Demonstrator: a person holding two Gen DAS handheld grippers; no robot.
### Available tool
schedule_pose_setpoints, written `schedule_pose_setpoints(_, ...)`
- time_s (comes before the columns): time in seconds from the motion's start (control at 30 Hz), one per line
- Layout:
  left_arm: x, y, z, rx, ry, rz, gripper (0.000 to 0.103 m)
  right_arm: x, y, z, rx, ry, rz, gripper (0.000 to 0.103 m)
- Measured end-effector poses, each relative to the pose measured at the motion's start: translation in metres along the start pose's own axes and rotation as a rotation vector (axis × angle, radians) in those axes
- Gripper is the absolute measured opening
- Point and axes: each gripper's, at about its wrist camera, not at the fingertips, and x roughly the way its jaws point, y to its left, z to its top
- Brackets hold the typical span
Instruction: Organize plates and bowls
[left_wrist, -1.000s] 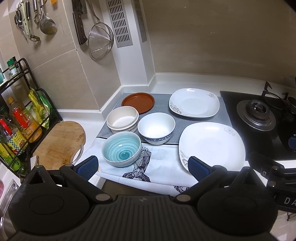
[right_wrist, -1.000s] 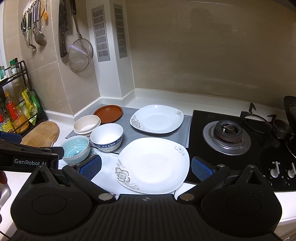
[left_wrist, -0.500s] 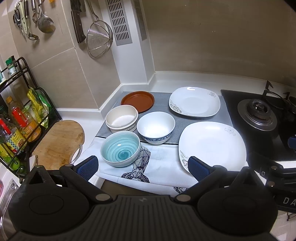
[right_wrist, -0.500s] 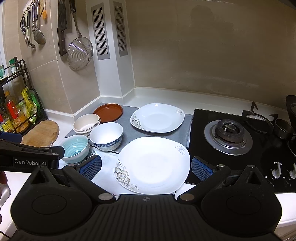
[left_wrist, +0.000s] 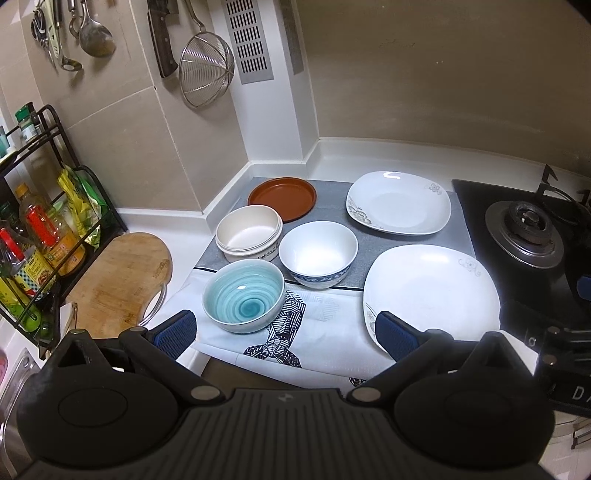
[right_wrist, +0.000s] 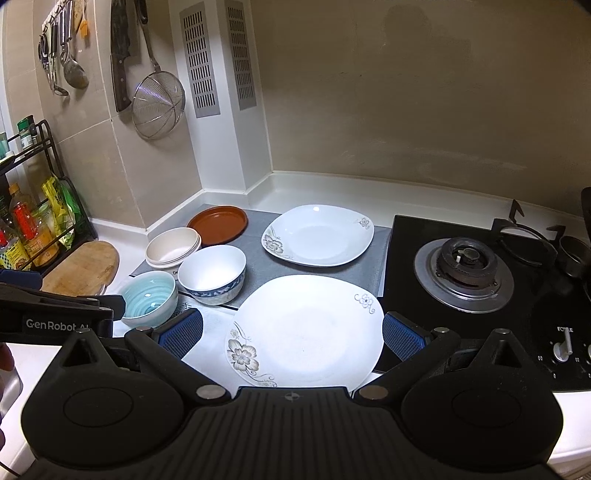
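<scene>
Left wrist view, teal bowl (left_wrist: 243, 300), white bowl (left_wrist: 318, 252), cream bowl (left_wrist: 248, 235) all empty, both grippers' fingers (left_wrist: 176, 332) apart.

left wrist: above counter edge, facing bowls | right wrist: facing plates, hob | shared: dishes

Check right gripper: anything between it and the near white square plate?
Nothing visible. The open right gripper hangs just short of the near white square plate, with the plate framed between its blue pads; the blue-rimmed white bowl sits off to the left.
</scene>
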Motion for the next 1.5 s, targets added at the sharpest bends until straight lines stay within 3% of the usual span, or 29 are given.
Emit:
schedule_pose_setpoints(0.27,0.014,-0.004,0.006,-0.005,0.022,-0.004,0.103,0.013,-0.015,0.005,0.036,-0.003,-0.008,0.103)
schedule_pose_setpoints(0.43,0.035,0.001,0.014,-0.002,0.045,-0.04,0.103,0.011,-0.015,0.011,0.012,-0.128,-0.038,0.103)
schedule_pose_setpoints(0.53,0.057,0.006,0.021,0.024,0.049,-0.09,0.103,0.024,-0.015,0.018,0.016,-0.148,-0.043,0.103)
schedule_pose_setpoints(0.67,0.094,0.007,0.027,0.084,0.048,-0.195,0.103,0.061,-0.026,0.022,0.133,-0.038,-0.063,0.103)
schedule_pose_setpoints(0.87,0.156,-0.017,0.019,0.245,0.179,-0.454,0.103,0.109,-0.059,-0.006,0.34,0.167,-0.209,0.103)
schedule_pose_setpoints(0.93,0.175,-0.027,0.014,0.285,0.243,-0.505,0.103,0.116,-0.063,-0.015,0.395,0.192,-0.251,0.103)
schedule_pose_setpoints(1.07,0.207,-0.035,0.01,0.258,0.342,-0.616,0.103,0.121,-0.064,-0.027,0.464,0.203,-0.287,0.103)
schedule_pose_setpoints(1.27,0.234,-0.048,0.018,0.208,0.394,-0.655,0.103,0.135,-0.07,-0.03,0.467,0.214,-0.301,0.102)
schedule_pose_setpoints(1.33,0.239,-0.054,0.02,0.195,0.414,-0.665,0.103,0.145,-0.076,-0.03,0.468,0.24,-0.292,0.092)
schedule_pose_setpoints(1.5,0.255,-0.066,0.021,0.187,0.46,-0.676,0.103,0.166,-0.086,-0.028,0.451,0.275,-0.2,0.083)
